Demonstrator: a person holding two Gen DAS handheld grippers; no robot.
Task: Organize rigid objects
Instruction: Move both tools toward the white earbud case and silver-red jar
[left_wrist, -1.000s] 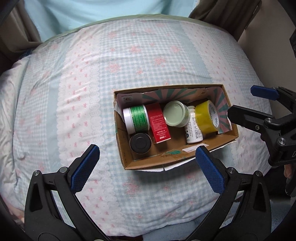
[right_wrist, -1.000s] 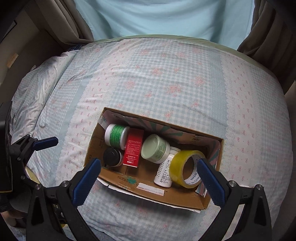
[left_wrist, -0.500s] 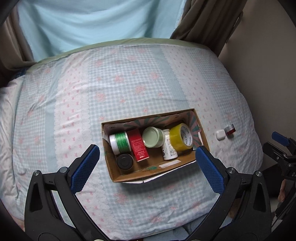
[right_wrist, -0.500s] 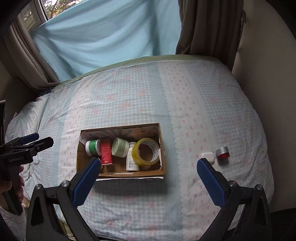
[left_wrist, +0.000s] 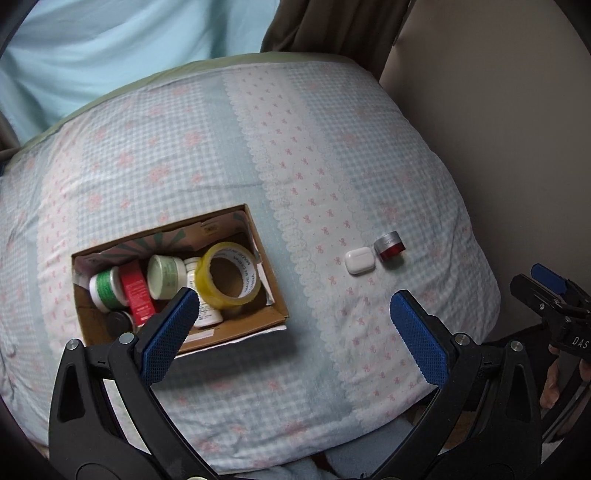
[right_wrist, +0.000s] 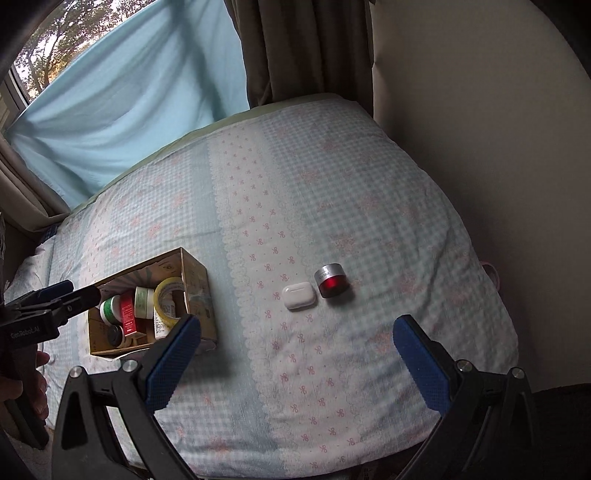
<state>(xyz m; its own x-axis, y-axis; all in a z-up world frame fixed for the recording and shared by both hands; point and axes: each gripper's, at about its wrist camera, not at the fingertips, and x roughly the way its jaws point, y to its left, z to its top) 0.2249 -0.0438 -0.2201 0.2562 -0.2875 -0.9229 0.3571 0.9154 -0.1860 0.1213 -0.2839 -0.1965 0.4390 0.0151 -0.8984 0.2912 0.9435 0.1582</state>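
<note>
Showing a bed covered by a pale blue gingham quilt (right_wrist: 332, 206) with pink bows, on which a cardboard box (left_wrist: 236, 328) lies toward the left. Inside the box: a roll of yellow tape (left_wrist: 229, 277) at its right end, a pale green jar (left_wrist: 166, 275), a white bottle (left_wrist: 205, 317) partly under the tape, a red carton (left_wrist: 137, 295), a green-labelled tub (left_wrist: 105, 291) and a dark-lidded jar (left_wrist: 120, 321) at the near left corner. Well apart from the box, to its right on the bare quilt, a white earbud case (right_wrist: 298, 295) sits just beside a small red jar with a silver lid (right_wrist: 331, 280). Left gripper (left_wrist: 291, 325) hovers above the quilt near the box, jaws wide apart and holding nothing. Right gripper (right_wrist: 295, 350) hovers short of the earbud case and red jar, jaws likewise spread and empty. Light blue curtain (right_wrist: 129, 110) and brown drape (right_wrist: 303, 48) hang behind the bed
</note>
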